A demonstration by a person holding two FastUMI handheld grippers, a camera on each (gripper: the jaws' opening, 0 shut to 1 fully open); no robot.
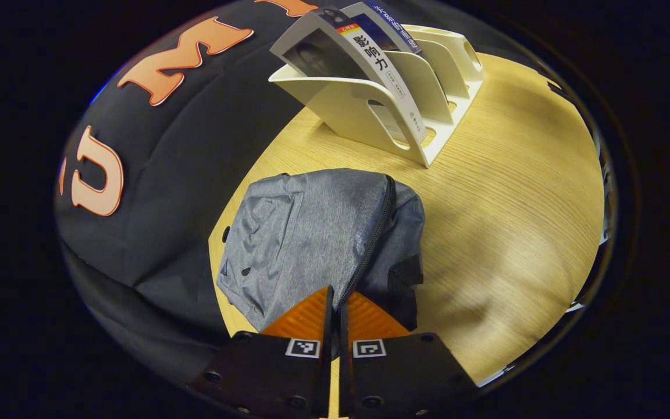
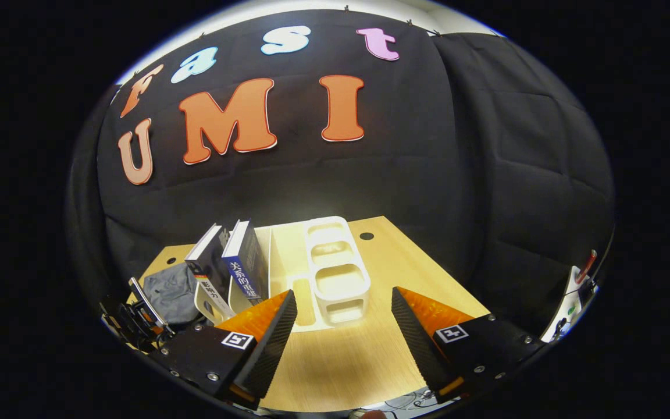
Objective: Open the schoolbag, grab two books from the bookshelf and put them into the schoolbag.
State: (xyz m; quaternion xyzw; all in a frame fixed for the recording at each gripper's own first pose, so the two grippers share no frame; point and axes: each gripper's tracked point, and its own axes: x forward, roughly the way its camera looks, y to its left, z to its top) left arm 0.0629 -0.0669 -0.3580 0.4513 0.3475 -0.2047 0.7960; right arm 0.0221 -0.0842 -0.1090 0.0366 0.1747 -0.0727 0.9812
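Tabletop (image 1: 503,192); schoolbag (image 1: 317,233) just beyond left fingers (image 1: 306,317).

My left gripper (image 1: 336,302) sits at the near end of the grey schoolbag (image 1: 317,238), fingers drawn almost together at the bag's black zipper (image 1: 374,238); whether they pinch it I cannot tell. Beyond the schoolbag on the wooden table (image 1: 509,221) stands the cream bookshelf (image 1: 370,110), holding two leaning books (image 1: 364,52).
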